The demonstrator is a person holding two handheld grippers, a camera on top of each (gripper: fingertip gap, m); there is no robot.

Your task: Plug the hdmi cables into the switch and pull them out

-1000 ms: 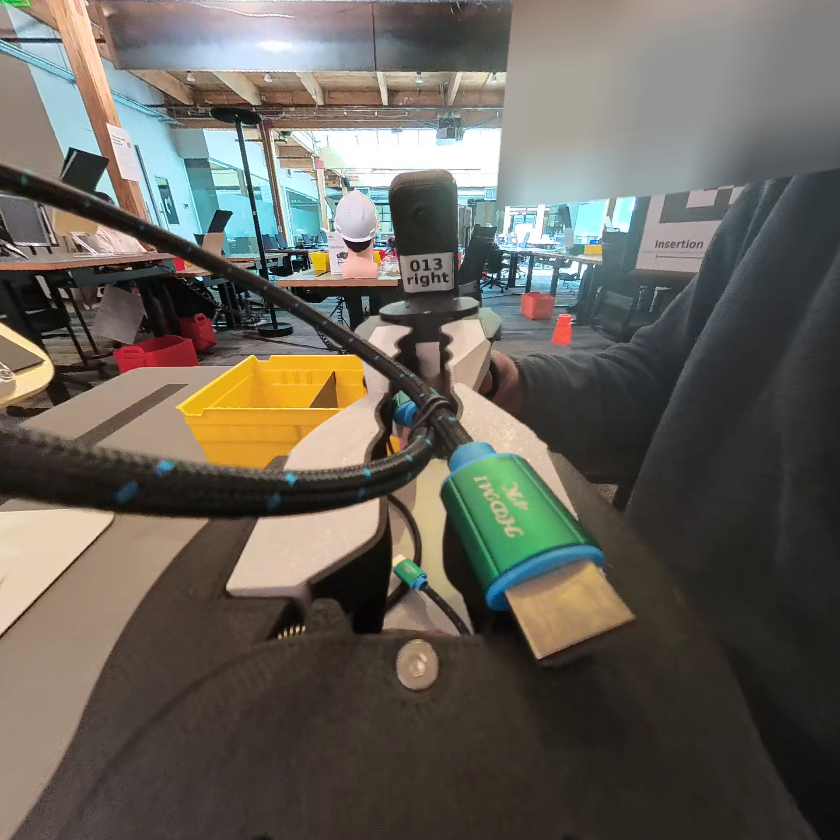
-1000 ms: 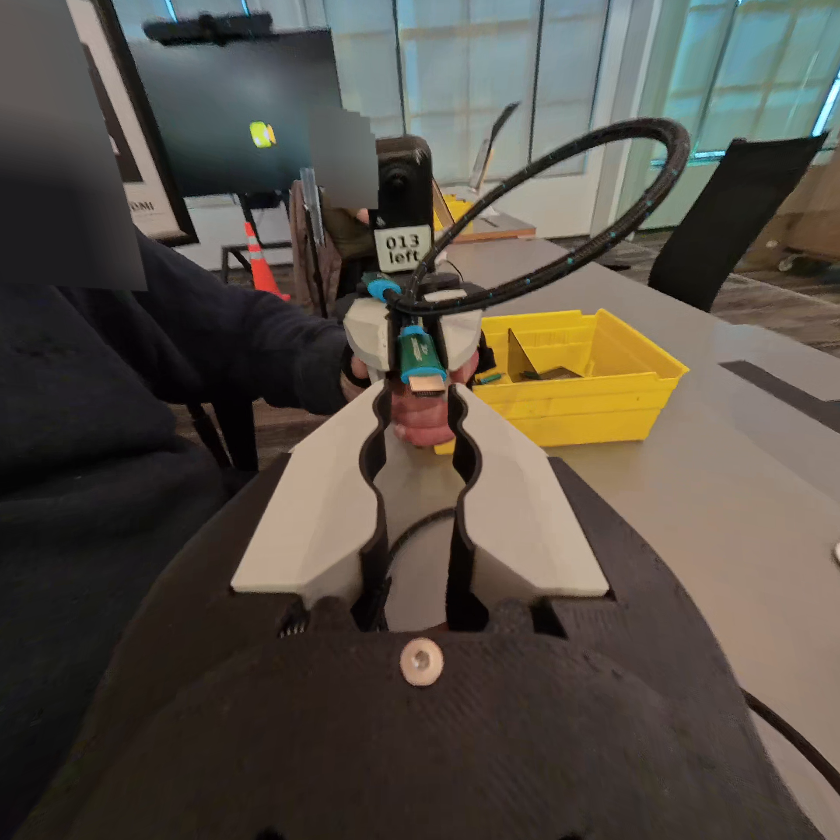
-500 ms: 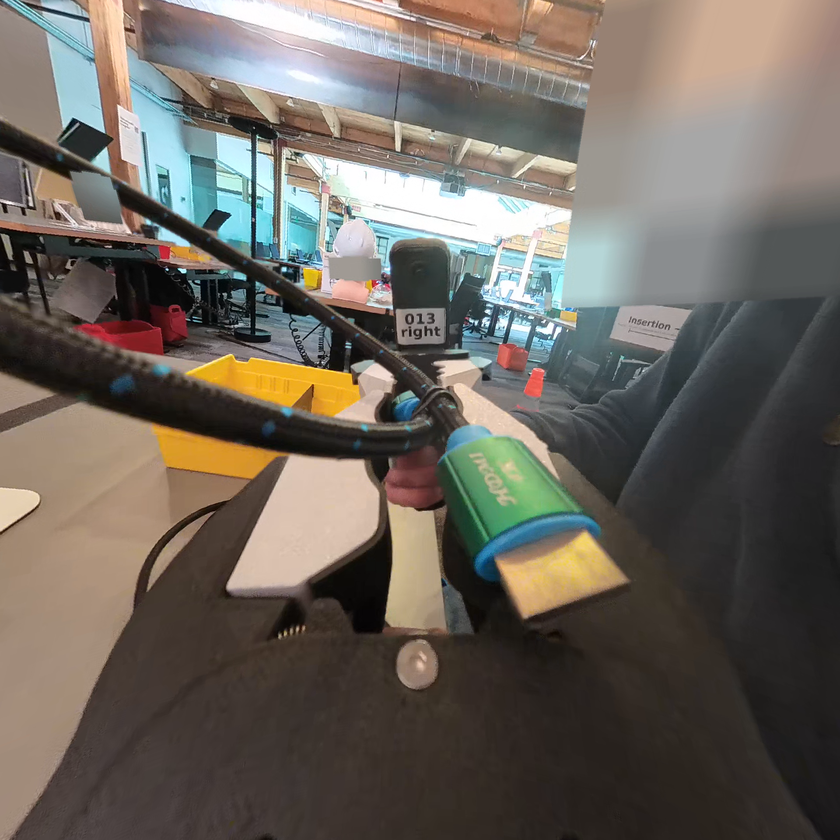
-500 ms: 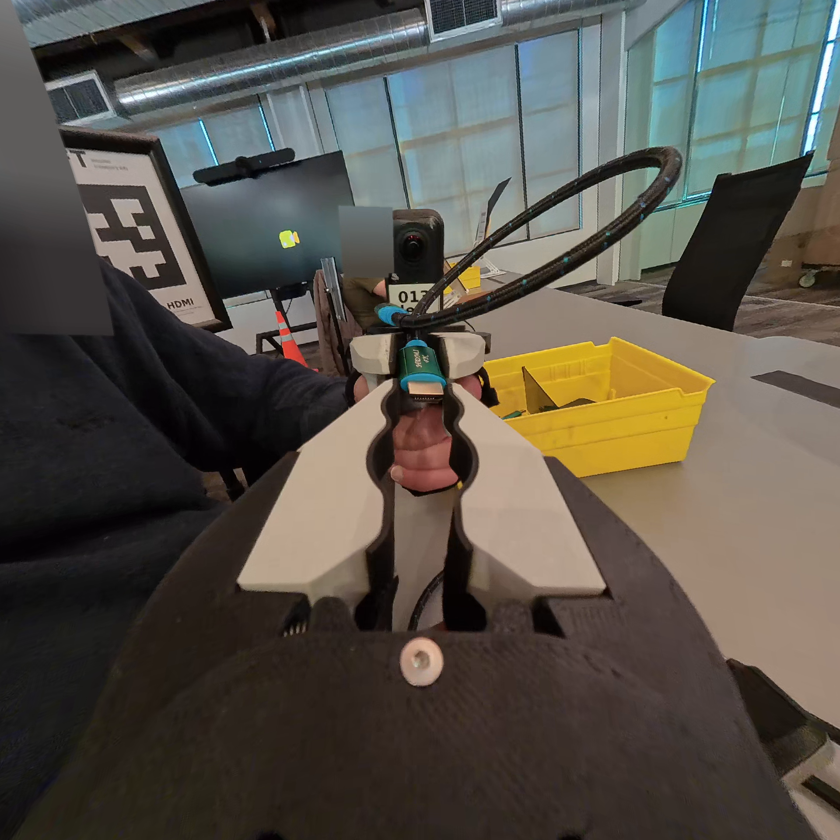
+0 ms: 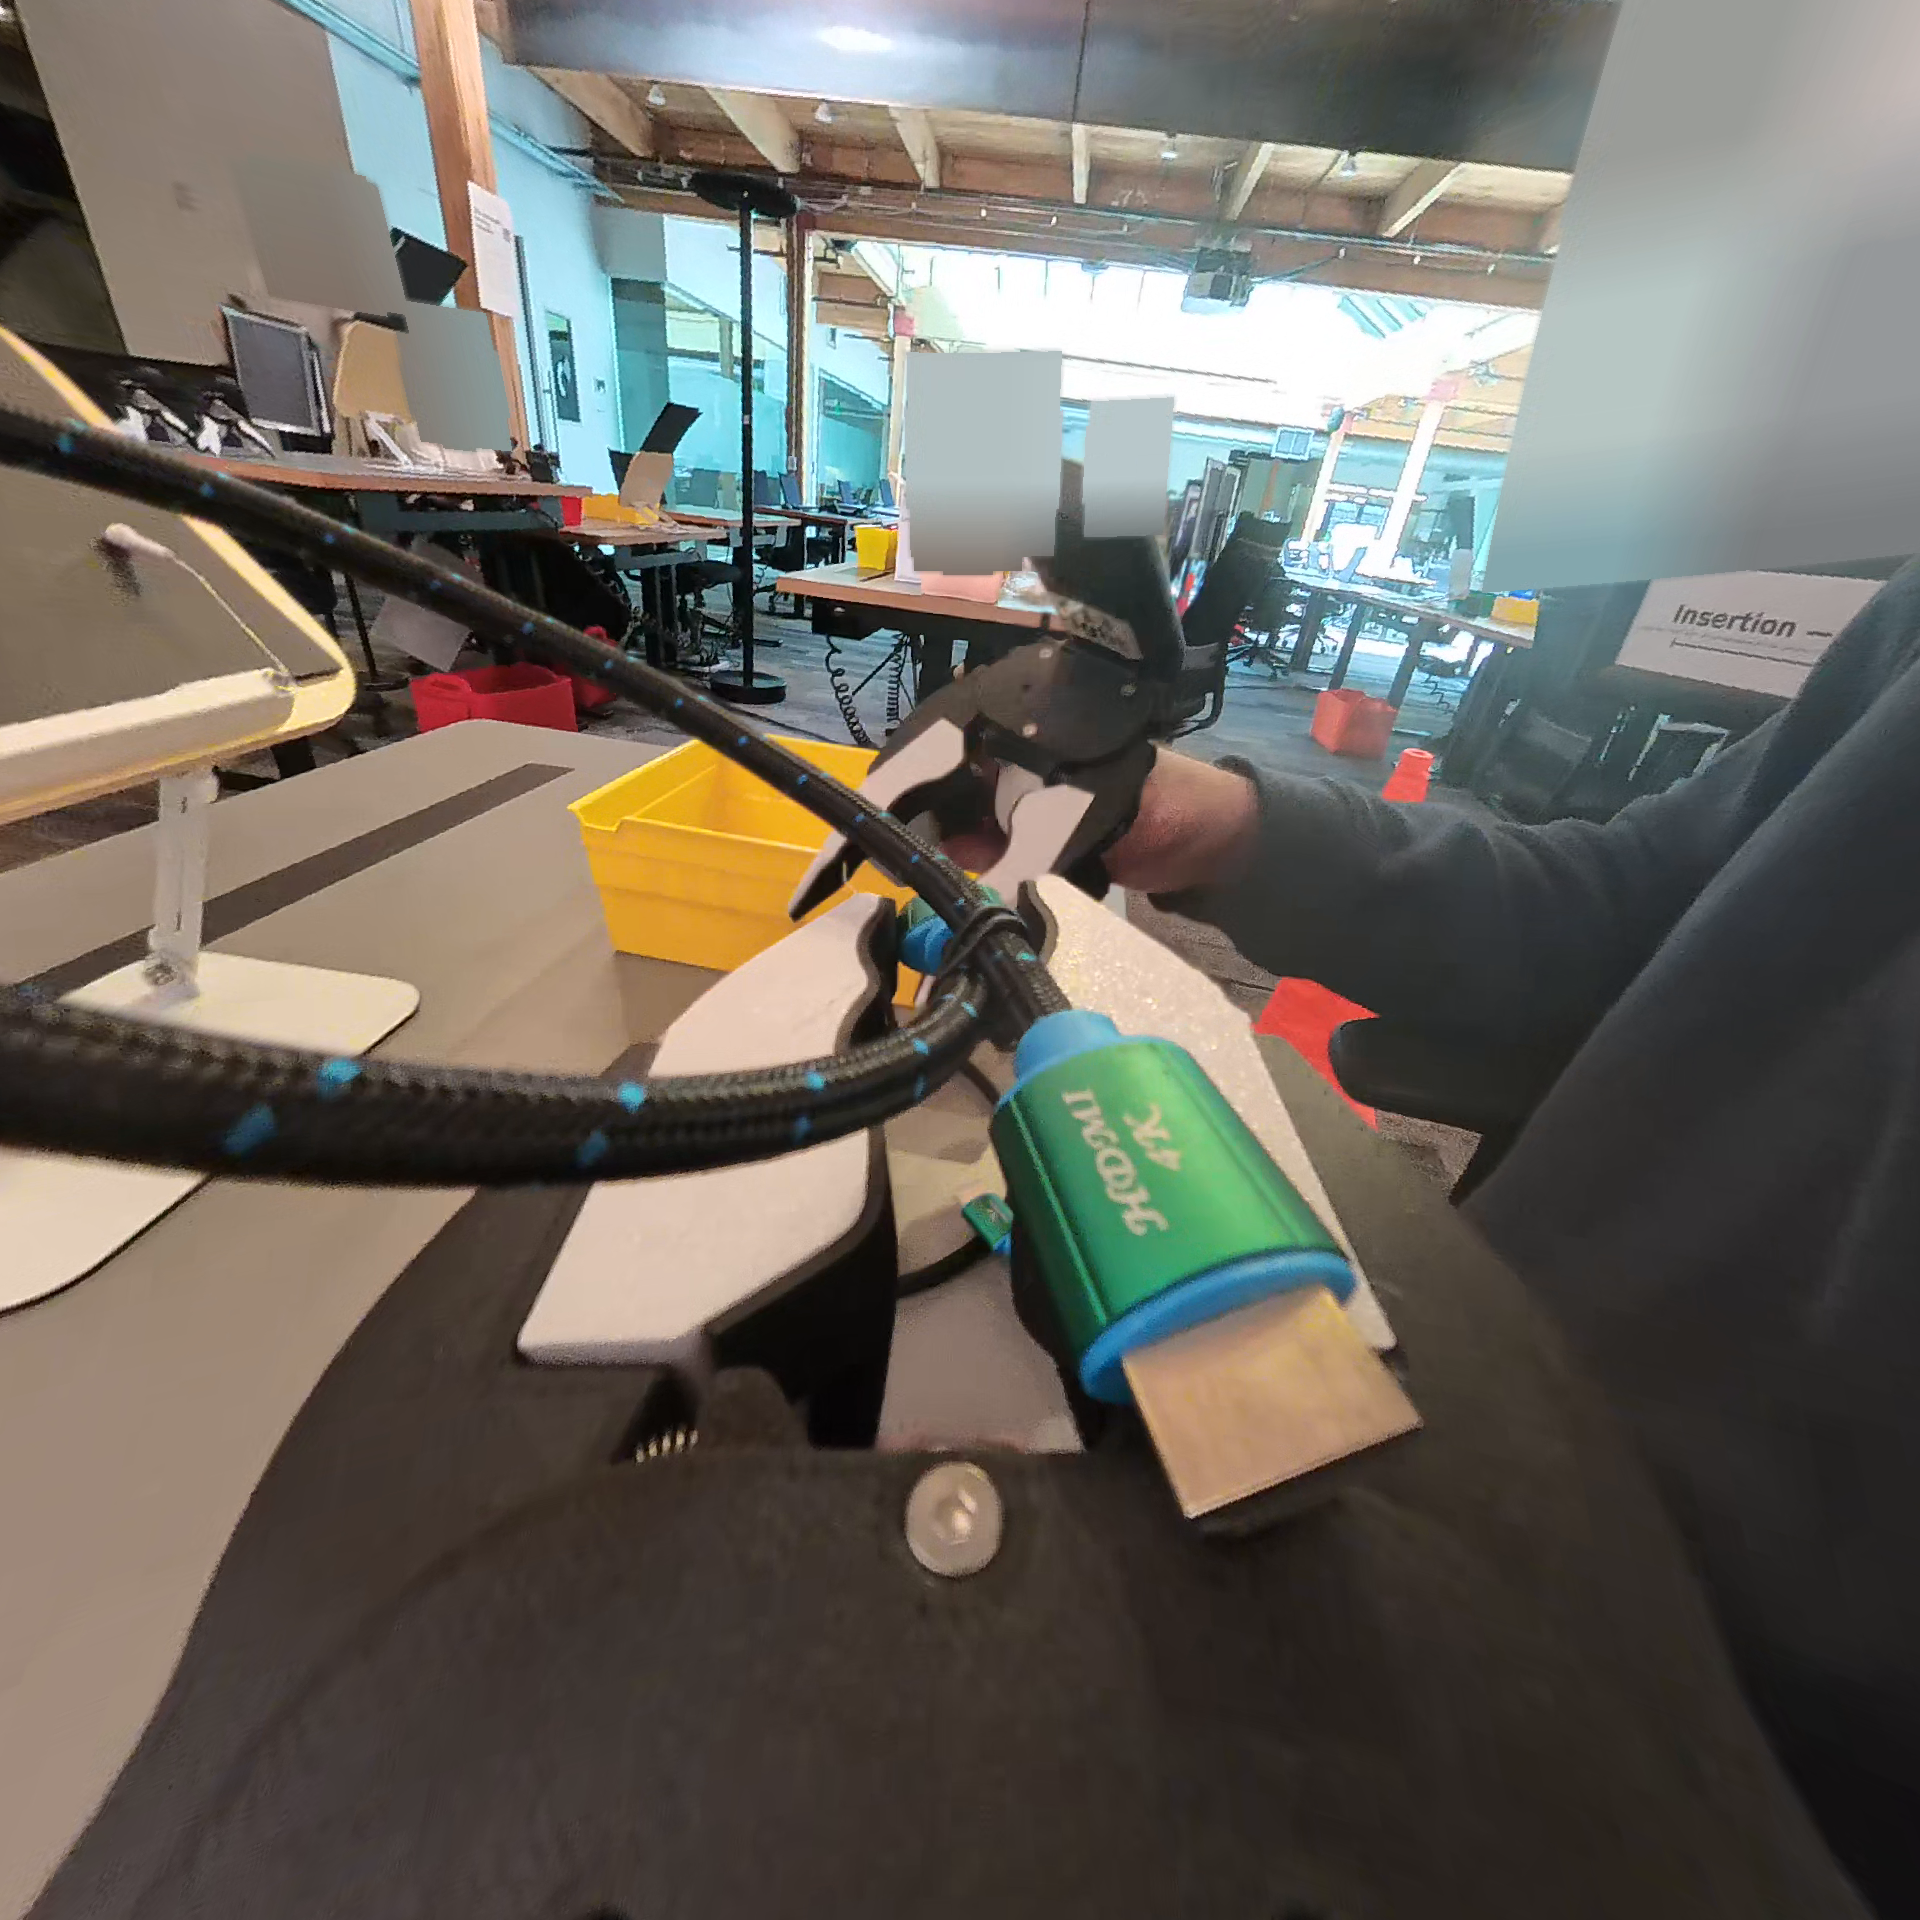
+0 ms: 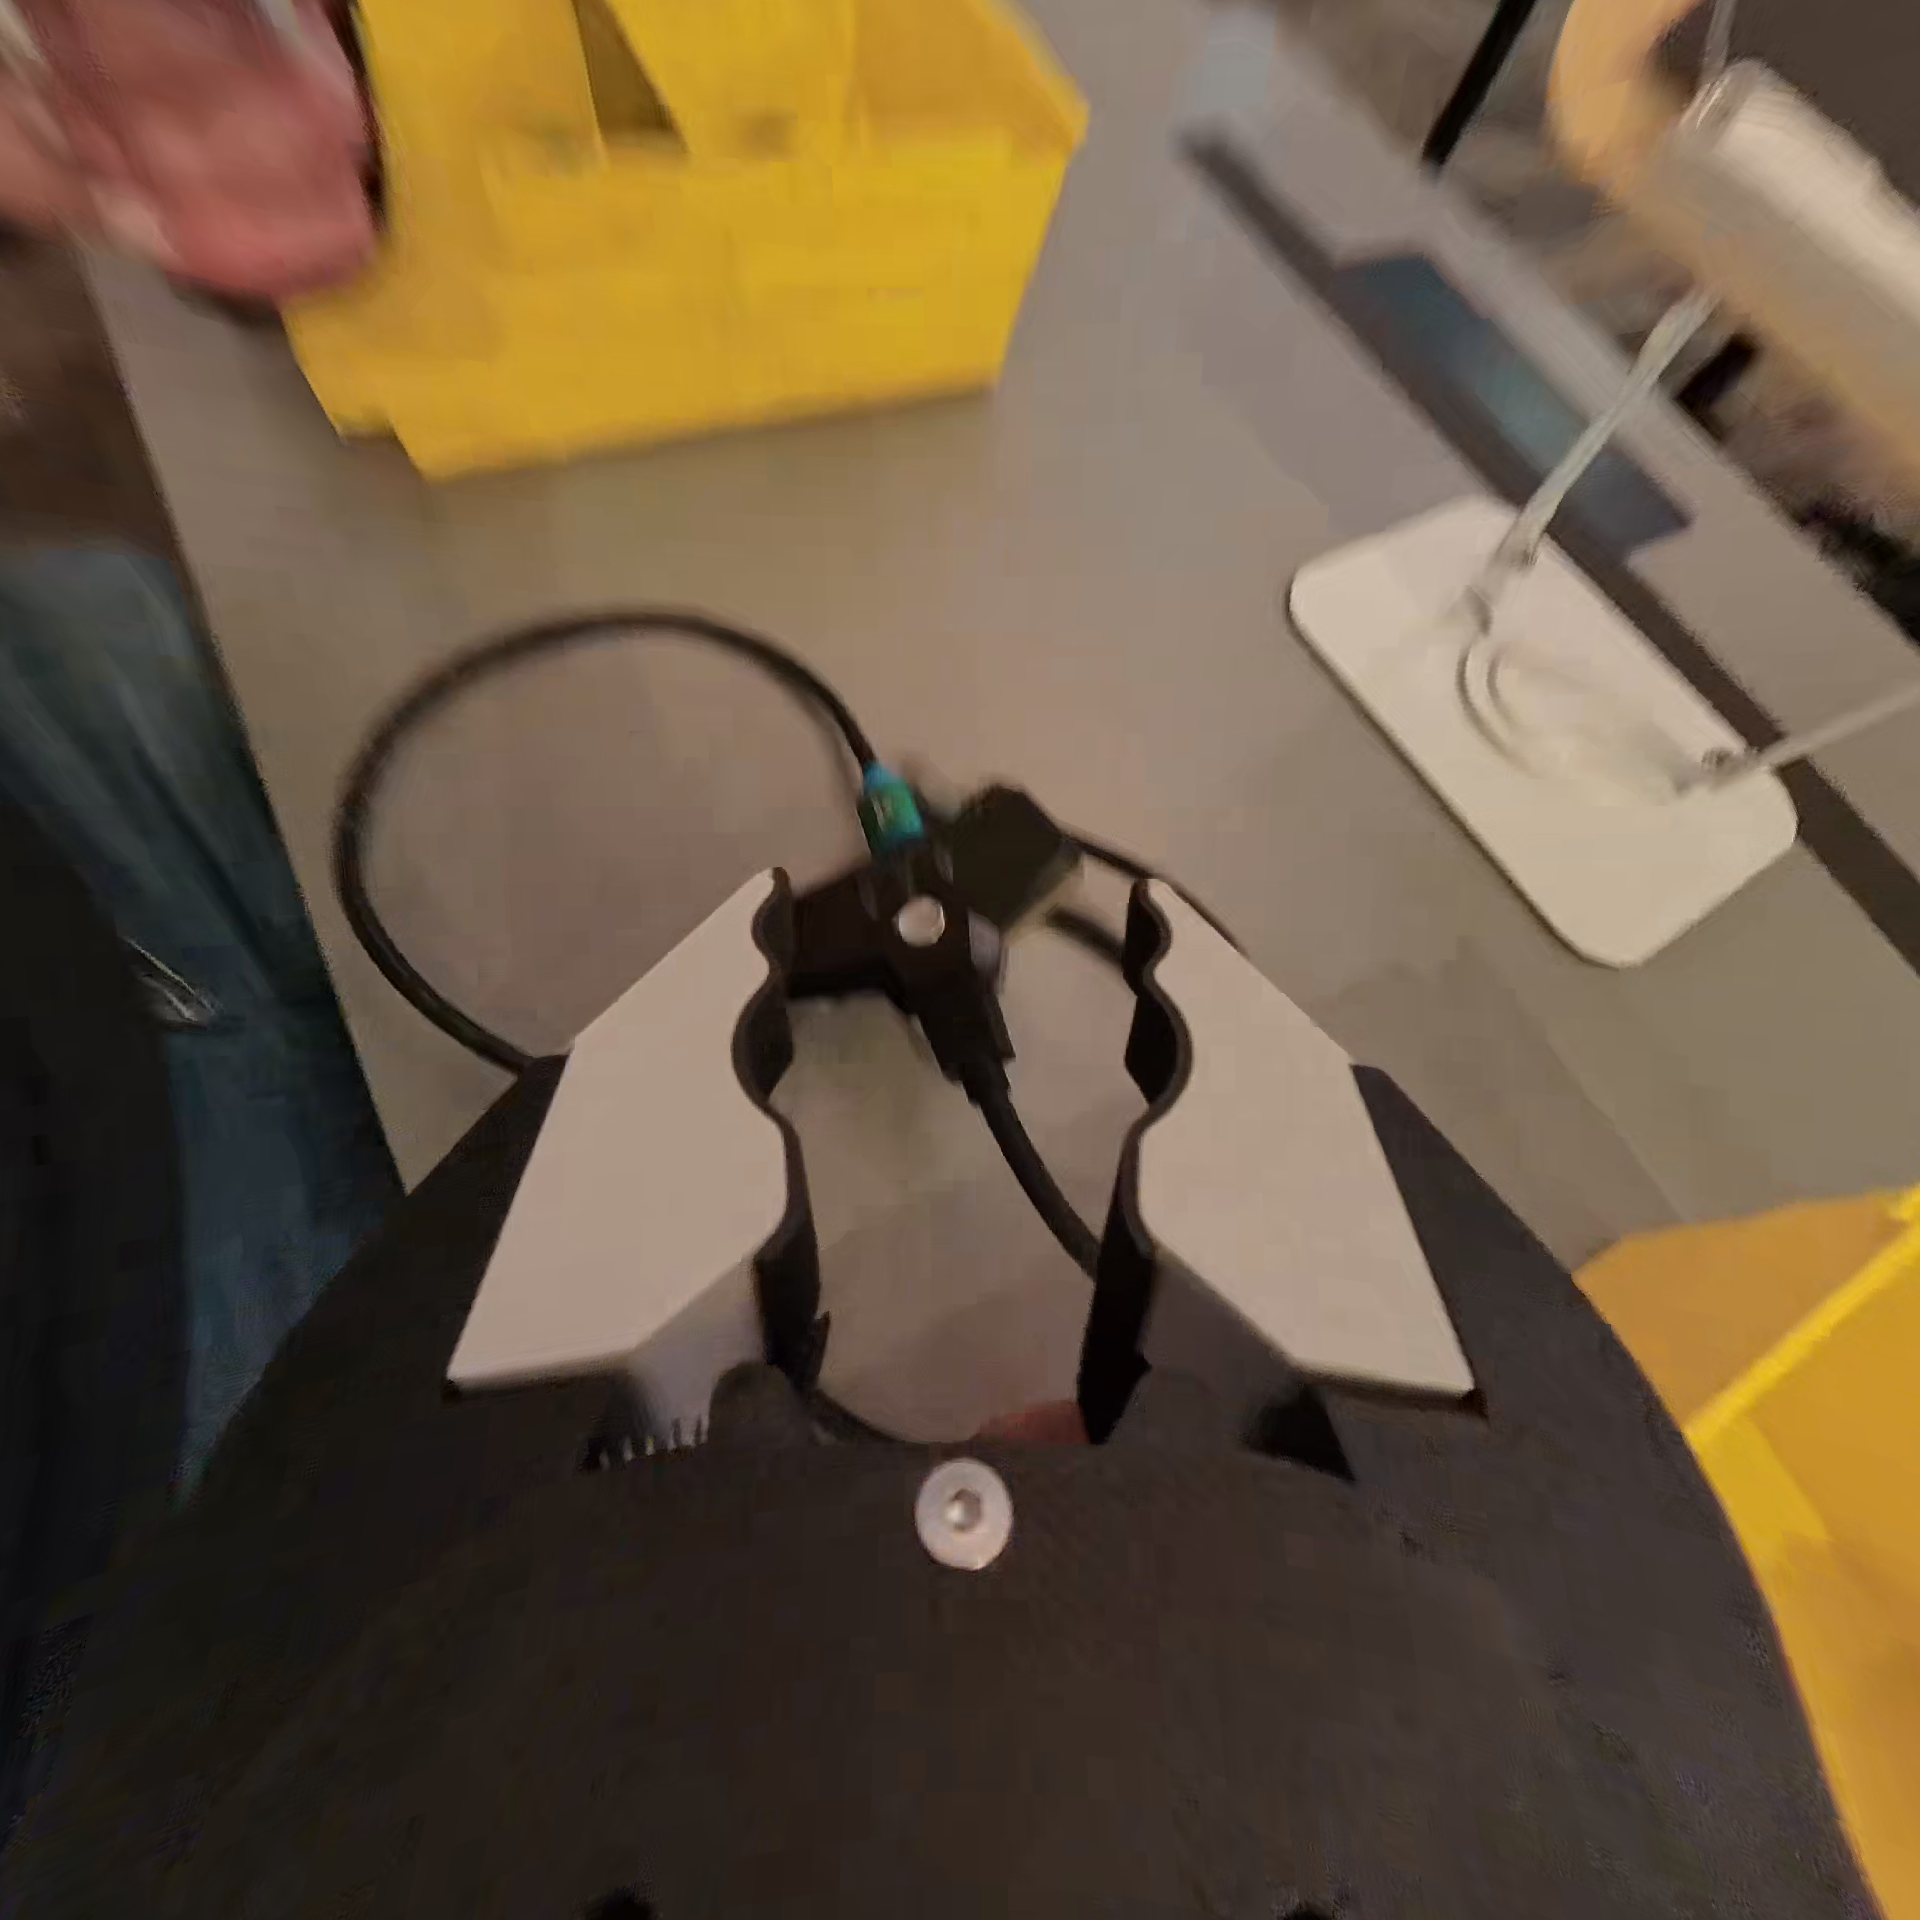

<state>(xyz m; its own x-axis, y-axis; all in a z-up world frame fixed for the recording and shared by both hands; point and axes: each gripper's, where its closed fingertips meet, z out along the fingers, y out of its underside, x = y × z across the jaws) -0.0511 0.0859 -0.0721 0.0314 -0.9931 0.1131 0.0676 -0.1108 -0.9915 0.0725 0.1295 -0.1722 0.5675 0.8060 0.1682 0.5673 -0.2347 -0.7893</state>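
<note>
My left gripper [image 5: 961,940] is shut on a coiled black braided HDMI cable [image 5: 436,1101]. The cable's green plug [image 5: 1164,1226] hangs back toward the camera, its metal tip bare. My right gripper [image 6: 956,888] is open and empty, pointing down at the grey table; it also shows in the left wrist view [image 5: 914,883], just beyond my left fingertips. Below it lies a small black switch [image 6: 904,945] with a thin black cable loop [image 6: 358,821] and a small green plug [image 6: 891,816] at its far end. The right wrist view is blurred.
A yellow bin [image 5: 717,852] stands on the grey table [image 5: 436,935] beyond the grippers, also in the right wrist view [image 6: 707,270]. A white stand base [image 6: 1538,769] sits to the right, a second yellow bin [image 6: 1808,1455] at lower right. A hand [image 6: 187,156] is at top left. The tips of one gripper are about 15 cm away from the tips of the other.
My right gripper has swung from facing the left gripper down toward the table and its jaws have opened wider. The left gripper still holds the cable and has tilted slightly.
</note>
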